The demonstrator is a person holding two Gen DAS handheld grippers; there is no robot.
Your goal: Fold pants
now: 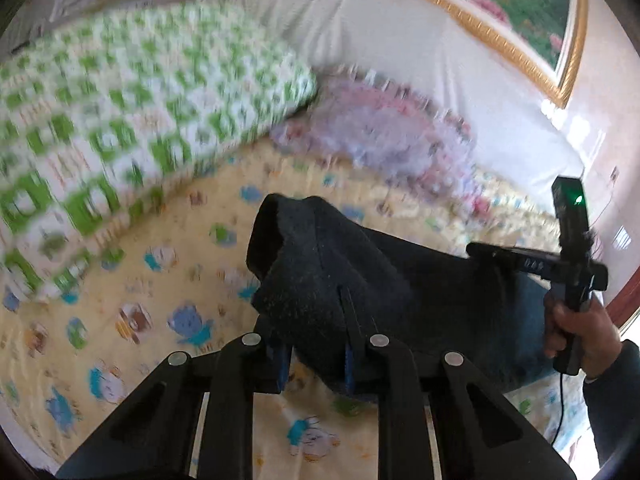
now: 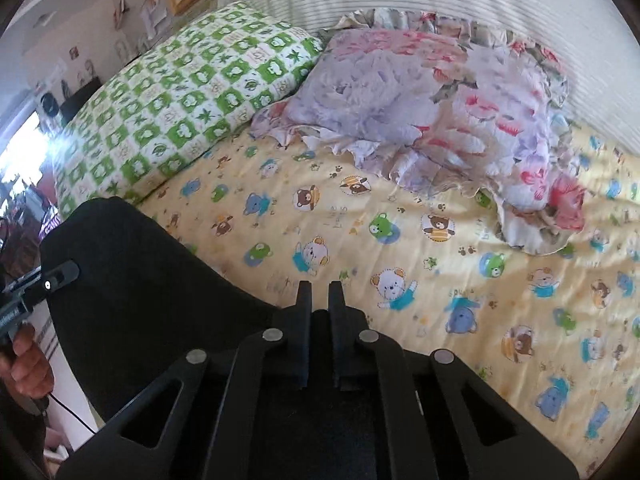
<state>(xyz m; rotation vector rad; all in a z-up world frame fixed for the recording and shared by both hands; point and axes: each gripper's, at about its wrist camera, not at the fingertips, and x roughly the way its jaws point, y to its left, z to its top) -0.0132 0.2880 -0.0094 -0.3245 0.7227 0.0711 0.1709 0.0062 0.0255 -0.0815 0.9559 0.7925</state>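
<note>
The left gripper (image 1: 316,320) has its two fingers a little apart, and the dark pants (image 1: 340,280) are bunched up between them. It is gripping the cloth. The cloth rises in a lump just ahead of the fingers and stretches off to the right, toward the right hand (image 1: 576,340) and its tool.

The right gripper (image 2: 320,300) has its fingers nearly together with a thin gap. Dark cloth sits between them lower down, so it is pinching the pants (image 2: 140,300) too. From there the pants spread out to the left, up off the bed, to where the left hand (image 2: 24,364) is.

Under both tools is the yellow sheet (image 2: 440,280) with little bears. Farther ahead lie a green pillow (image 2: 192,96) and a flowery pillow (image 2: 420,96), side by side.
</note>
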